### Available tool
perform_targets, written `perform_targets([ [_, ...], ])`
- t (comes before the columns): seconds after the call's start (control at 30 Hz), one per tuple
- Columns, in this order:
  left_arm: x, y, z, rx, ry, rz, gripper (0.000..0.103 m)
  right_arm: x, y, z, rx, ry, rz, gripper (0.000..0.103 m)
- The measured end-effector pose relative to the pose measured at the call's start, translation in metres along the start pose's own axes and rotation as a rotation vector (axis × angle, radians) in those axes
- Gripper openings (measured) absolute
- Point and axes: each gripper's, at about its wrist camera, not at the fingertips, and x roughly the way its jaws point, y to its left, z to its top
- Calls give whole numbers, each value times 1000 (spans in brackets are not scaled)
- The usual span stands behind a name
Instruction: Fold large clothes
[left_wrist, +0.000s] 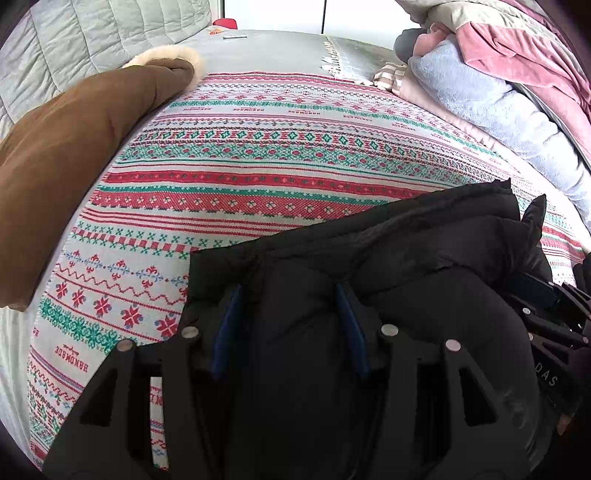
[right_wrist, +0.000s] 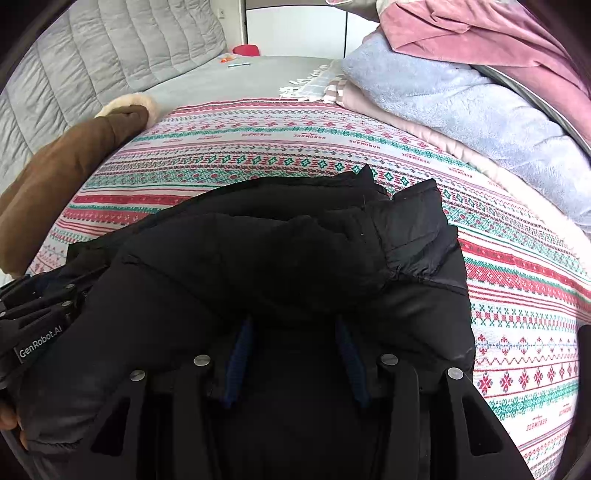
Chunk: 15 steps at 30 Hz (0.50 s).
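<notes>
A black padded jacket (left_wrist: 388, 243) lies bunched and folded over itself on the patterned bedspread (left_wrist: 258, 155); it also shows in the right wrist view (right_wrist: 280, 251). My left gripper (left_wrist: 288, 291) has its blue-padded fingers spread wide with a thick fold of the jacket between them. My right gripper (right_wrist: 291, 325) stands the same way, jacket fabric filling the gap between its fingers. The left gripper also shows at the left edge of the right wrist view (right_wrist: 40, 317). The right gripper shows at the right edge of the left wrist view (left_wrist: 554, 306).
A brown coat with a cream fur trim (left_wrist: 74, 147) lies at the left. A pile of light blue and pink blankets (left_wrist: 480, 92) is stacked at the right. A grey quilted headboard (right_wrist: 92, 55) stands behind. Small items (right_wrist: 238, 63) lie on the grey sheet far back.
</notes>
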Motion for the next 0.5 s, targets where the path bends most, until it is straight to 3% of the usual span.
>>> perform_targets([
  [0.23,-25,13,3,-21,8,-59,56,-5,2,-3,-17,-25,-14,47],
  [0.4,-66,37,-13,-100,4,-137,70,-6,0,-3,-6,-31,-2,47],
  [0.5,-71,47,-29,-131,53,-183,73,-7,-1,-3,-2,-36,3,47],
])
